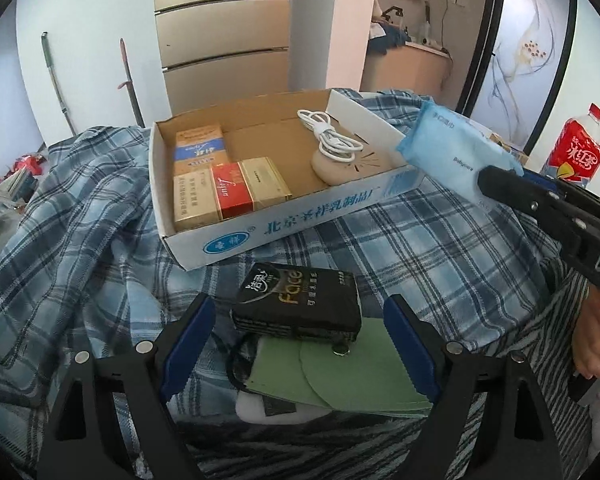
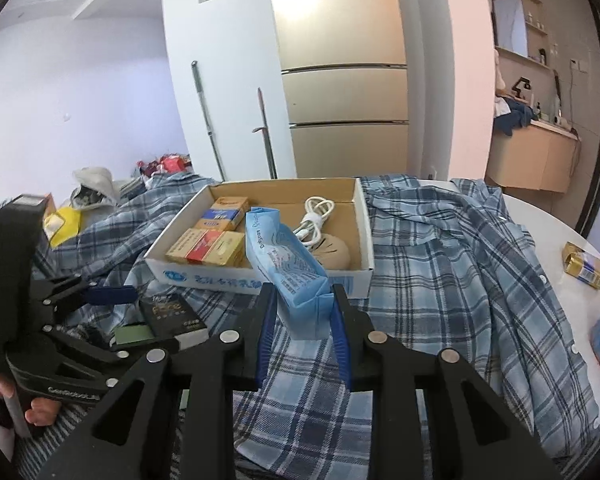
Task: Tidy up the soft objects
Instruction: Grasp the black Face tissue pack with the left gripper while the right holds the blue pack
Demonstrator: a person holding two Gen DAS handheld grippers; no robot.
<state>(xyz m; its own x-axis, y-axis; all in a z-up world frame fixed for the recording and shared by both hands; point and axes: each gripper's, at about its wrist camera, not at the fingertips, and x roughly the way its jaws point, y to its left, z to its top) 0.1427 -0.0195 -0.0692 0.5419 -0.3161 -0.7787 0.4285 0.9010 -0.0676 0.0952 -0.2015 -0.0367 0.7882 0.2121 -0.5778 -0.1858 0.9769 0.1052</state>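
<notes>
Green pouch (image 1: 340,376), left view only

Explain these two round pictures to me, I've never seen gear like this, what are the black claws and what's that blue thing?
A person holds a hand-operated claw tool in each hand, each with a camera looking along its fingers. One picture is from the left gripper, open above a black tissue pack. The other is from the right gripper, pinching a blue wipes pack. Below lies a plaid shirt with a cardboard box holding small cartons and a white cable.
</notes>
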